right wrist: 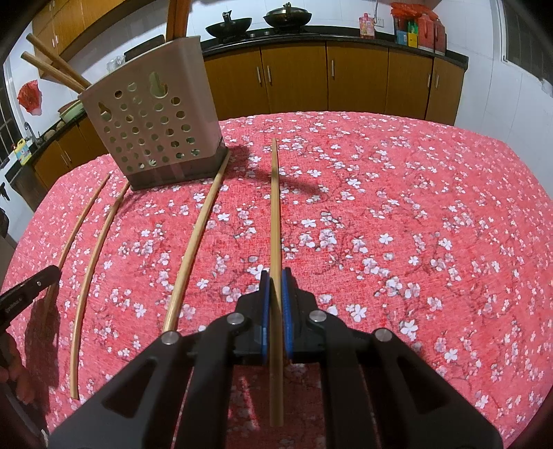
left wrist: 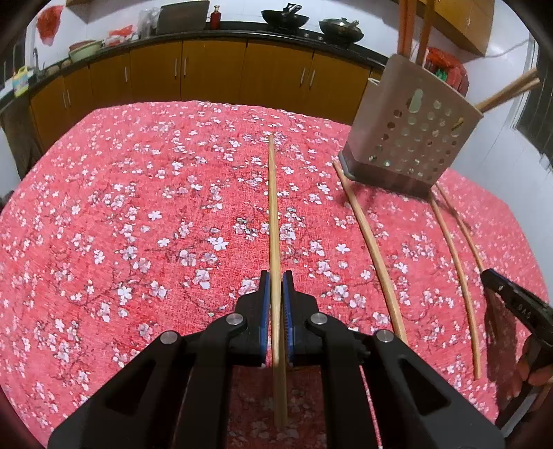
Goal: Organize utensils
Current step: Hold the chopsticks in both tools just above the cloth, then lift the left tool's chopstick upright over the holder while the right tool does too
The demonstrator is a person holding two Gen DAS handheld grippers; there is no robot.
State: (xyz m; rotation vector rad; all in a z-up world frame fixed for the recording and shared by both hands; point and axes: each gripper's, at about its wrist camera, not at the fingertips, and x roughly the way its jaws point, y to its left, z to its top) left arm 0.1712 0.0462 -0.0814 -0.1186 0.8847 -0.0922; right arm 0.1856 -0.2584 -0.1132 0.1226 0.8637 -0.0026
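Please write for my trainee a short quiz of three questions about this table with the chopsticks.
1. True or false: the left gripper grips a spoon.
2. How many loose chopsticks lie between the two gripped ones?
3. The holder is: A) with chopsticks inside, B) empty, C) lying flat.
Key: 1 false, it grips a chopstick; 2 two; 3 A.

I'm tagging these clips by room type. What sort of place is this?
Most likely a home kitchen: woks sit on a dark countertop above wooden cabinets, and chopsticks lie beside a perforated utensil holder on a floral-clothed table.
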